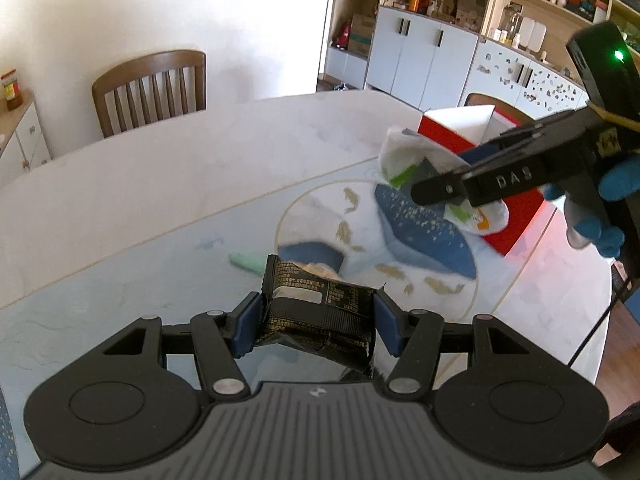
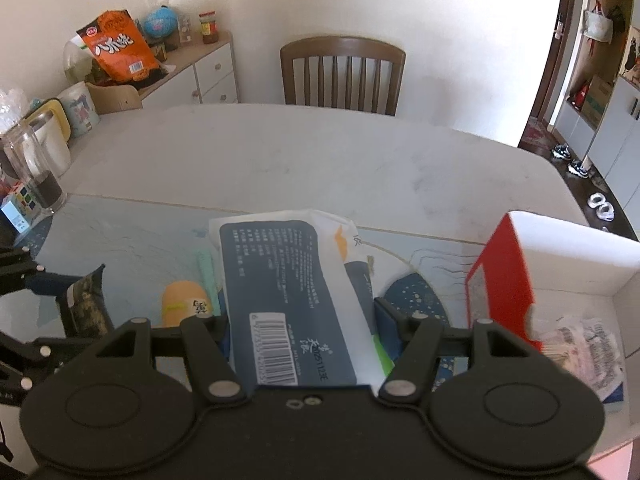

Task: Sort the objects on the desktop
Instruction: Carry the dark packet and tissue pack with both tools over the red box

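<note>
My left gripper (image 1: pixel 316 320) is shut on a black snack packet (image 1: pixel 320 312) and holds it above the table mat. My right gripper (image 2: pixel 304 328) is shut on a white and dark-blue tissue pack (image 2: pixel 288 300), held in the air left of the red and white box (image 2: pixel 560 280). In the left wrist view the tissue pack (image 1: pixel 408 156) and the right gripper (image 1: pixel 440 190) hang just in front of the box (image 1: pixel 460 128). In the right wrist view the black packet (image 2: pixel 86 308) in the left gripper is at the far left.
An orange roll (image 2: pixel 186 308) and a mint-green stick (image 2: pixel 206 276) lie on the mat under the tissue pack. The box holds a small wrapped packet (image 2: pixel 584 352). A wooden chair (image 2: pixel 344 76) stands behind the table. Jars (image 2: pixel 32 168) and boxes stand at the table's left.
</note>
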{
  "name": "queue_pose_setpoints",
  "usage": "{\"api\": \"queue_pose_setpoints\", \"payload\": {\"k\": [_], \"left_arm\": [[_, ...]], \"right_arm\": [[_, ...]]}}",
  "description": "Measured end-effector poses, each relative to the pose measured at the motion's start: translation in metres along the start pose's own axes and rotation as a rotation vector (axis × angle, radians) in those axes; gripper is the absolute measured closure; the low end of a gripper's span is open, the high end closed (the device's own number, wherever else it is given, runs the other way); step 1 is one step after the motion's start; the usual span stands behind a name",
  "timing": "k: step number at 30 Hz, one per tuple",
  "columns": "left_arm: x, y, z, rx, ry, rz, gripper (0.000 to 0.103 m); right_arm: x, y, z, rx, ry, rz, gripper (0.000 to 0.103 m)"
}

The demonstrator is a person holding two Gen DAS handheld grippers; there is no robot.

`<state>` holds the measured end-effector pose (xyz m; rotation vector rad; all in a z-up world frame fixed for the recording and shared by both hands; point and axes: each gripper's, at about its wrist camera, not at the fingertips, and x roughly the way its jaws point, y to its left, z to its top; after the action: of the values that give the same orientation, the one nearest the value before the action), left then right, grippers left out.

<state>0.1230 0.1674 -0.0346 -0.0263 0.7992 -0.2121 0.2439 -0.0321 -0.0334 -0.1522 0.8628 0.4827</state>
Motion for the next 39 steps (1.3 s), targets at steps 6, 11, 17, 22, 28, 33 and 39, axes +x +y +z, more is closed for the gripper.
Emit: {"api": "queue_pose_setpoints", "payload": {"k": [6,11,17,22,28,33,39], "left_arm": [[-0.008,-0.018,0.018,0.029,-0.035,-0.01,0.044],[-0.01,-0.035,0.031,0.06,-0.051,-0.017,0.044],[-0.007,-0.059,0.048,0.091,-0.064,-0.032,0.044],[0.0,-0.079,0.063,0.116,-0.072,-0.046,0.044],[0.013,-0.104,0.076,0.144,-0.08,-0.064,0.044],[0.025,-0.129,0.089,0.165,-0.086,-0.076,0.044],[0.042,-0.161,0.103,0.187,-0.09,-0.089,0.044]], "right_arm": [[-0.022,-0.013,-0.004,0.014,-0.028,-0.007,0.039],[-0.038,-0.027,-0.009,0.03,-0.045,-0.014,0.039],[-0.056,-0.046,-0.013,0.04,-0.065,-0.03,0.038],[-0.066,-0.065,-0.017,0.047,-0.075,-0.044,0.038],[-0.073,-0.092,-0.025,0.061,-0.081,-0.058,0.038],[-0.079,-0.117,-0.03,0.073,-0.086,-0.069,0.038],[-0.084,-0.147,-0.035,0.082,-0.094,-0.082,0.038]]}}
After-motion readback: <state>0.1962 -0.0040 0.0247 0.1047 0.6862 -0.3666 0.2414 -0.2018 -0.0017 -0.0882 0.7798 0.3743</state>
